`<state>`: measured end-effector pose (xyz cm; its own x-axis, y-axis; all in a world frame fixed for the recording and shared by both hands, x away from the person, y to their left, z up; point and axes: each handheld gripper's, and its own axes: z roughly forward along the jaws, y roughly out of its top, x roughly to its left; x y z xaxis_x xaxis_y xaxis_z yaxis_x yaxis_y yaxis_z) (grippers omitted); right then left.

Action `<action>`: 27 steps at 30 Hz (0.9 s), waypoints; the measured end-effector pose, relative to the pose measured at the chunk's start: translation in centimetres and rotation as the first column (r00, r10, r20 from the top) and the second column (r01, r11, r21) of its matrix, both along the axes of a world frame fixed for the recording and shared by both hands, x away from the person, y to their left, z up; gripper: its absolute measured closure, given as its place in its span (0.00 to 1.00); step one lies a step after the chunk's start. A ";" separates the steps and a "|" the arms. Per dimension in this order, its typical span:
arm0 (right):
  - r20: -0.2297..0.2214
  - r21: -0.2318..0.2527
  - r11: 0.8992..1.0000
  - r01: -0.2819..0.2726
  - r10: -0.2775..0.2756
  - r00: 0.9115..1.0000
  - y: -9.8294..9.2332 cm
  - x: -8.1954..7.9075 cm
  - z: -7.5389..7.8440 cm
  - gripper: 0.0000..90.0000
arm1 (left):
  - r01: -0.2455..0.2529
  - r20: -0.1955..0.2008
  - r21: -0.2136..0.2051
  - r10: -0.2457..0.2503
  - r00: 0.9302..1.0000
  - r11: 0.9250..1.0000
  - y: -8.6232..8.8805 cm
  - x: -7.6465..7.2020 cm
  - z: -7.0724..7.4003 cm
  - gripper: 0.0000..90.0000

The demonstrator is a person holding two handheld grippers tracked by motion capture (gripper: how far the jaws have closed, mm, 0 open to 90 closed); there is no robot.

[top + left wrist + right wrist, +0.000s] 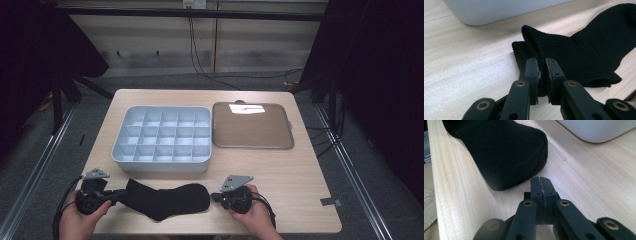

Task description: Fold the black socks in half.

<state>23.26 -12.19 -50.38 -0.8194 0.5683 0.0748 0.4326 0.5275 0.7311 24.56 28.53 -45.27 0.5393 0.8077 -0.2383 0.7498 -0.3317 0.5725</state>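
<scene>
Left claw (541, 68) pinched the ribbed cuff of the black knitted sock (167, 200) on the near surface (300, 170); right claw (541, 186) pressed together, just beside its toe.

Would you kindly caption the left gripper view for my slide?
Left gripper pinching the cuff of a black sock on a wooden table.

No words, no numbers, no brand marks can be read anywhere.
</scene>
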 end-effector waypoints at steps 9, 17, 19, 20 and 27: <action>-0.006 0.002 1.000 0.000 0.000 1.000 0.1 0.0 0.0 1.00 | -0.009 -0.003 -0.029 0.008 1.000 1.000 0.2 0.0 0.5 0.91; 0.004 0.005 1.000 0.001 -0.001 1.000 0.1 0.0 0.0 1.00 | 0.014 0.015 -0.040 -0.013 1.000 0.999 0.2 0.0 1.3 0.91; 0.000 0.012 1.000 0.002 -0.002 1.000 0.2 -0.1 -0.1 1.00 | 0.024 0.019 -0.038 -0.023 1.000 0.999 0.0 0.0 1.6 0.91; -0.001 0.011 1.000 0.004 -0.004 1.000 0.1 -0.1 -0.1 1.00 | 0.024 0.021 -0.040 -0.023 1.000 0.999 -0.1 0.0 1.7 0.91; 0.001 0.019 1.000 0.005 -0.005 1.000 0.2 -0.1 -0.2 1.00 | 0.040 0.027 -0.035 -0.039 0.999 0.999 -0.7 -0.1 2.3 0.91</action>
<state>23.17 -11.94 -50.54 -0.8164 0.5713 0.0846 0.4347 0.5113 0.7413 24.42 27.81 -43.00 0.5773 0.7769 -0.2515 0.7209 -0.3403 0.6037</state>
